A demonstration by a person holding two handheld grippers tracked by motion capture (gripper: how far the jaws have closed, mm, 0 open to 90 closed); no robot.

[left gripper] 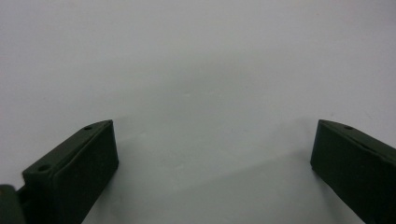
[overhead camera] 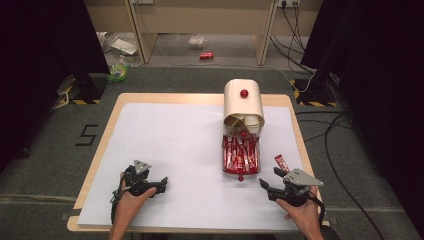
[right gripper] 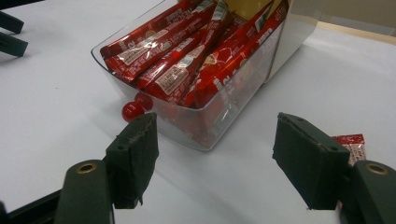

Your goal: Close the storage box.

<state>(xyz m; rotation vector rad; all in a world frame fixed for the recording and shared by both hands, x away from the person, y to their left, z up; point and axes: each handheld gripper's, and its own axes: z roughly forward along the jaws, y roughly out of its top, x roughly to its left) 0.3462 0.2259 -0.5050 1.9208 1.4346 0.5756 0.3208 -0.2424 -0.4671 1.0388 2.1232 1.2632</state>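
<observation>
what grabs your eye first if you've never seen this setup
The clear plastic drawer packed with glossy red stick packets stands out, pulled forward from a cream round-topped box with a red knob at the table's far middle. One loose red packet lies on the white sheet just right of it, beside the right claw, whose jaws stand open facing the drawer. The left claw hovers open over bare white sheet.

Clear drawer (right gripper: 205, 126), pulled open and packed with red sachets (right gripper: 182, 70), lies just ahead of right tongs (right gripper: 215, 154); a loose sachet (right gripper: 352, 144) lies beside them.

Both claws (overhead camera: 159, 186) (overhead camera: 268, 183) wide apart, empty
</observation>
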